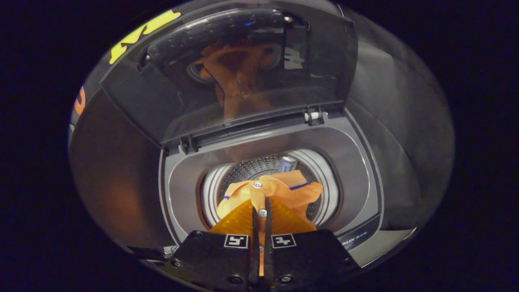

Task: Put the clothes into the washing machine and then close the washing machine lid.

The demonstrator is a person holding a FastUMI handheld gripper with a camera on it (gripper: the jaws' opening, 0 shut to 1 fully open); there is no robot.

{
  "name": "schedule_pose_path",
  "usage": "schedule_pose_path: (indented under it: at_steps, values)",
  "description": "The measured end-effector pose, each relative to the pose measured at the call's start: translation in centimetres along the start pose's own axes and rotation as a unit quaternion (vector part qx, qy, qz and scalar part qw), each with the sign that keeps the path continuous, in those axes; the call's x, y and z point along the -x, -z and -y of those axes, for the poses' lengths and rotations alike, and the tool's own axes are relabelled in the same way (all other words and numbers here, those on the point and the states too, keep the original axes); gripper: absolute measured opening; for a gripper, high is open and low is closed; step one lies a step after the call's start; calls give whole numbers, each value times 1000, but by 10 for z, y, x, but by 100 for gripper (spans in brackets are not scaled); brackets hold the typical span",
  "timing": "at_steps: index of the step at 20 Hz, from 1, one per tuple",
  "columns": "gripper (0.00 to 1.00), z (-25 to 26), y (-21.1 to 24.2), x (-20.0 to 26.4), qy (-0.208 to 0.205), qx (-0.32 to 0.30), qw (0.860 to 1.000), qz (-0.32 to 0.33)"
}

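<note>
An orange shirt (279,190) with white buttons and a thin blue trim hangs over the round drum opening (211,194) of a top-loading washing machine (352,162). My gripper (261,205) is shut on the shirt's button strip, both fingers pressing the cloth between them. The shirt's collar end droops just ahead of the fingertips, above the perforated steel drum. The machine's tinted lid (251,69) stands raised behind the opening, hinged at the back, and mirrors the orange cloth.
The grey top deck of the machine rings the drum. A control strip (361,237) runs along the near right edge. Dark booth cloth hangs on both sides and behind the lid.
</note>
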State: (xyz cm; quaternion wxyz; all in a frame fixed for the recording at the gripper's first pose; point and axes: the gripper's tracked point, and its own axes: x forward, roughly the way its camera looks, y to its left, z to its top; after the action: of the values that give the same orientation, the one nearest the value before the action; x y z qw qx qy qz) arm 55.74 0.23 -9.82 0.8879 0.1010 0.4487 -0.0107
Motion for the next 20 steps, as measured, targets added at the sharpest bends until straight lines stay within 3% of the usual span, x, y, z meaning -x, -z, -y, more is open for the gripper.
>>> schedule_pose_path:
  at_steps: [10, 14, 16, 20]
  values:
    - [13, 3, 7, -11, 6, -3, 1000, -19]
    - [15, 4, 6, -12, 6, 27, 1000, -3]
    - [19, 2, 8, -10, 1, 43, 999, 6]
    - [36, -2, 11, -6, 7, 67, 997, 33]
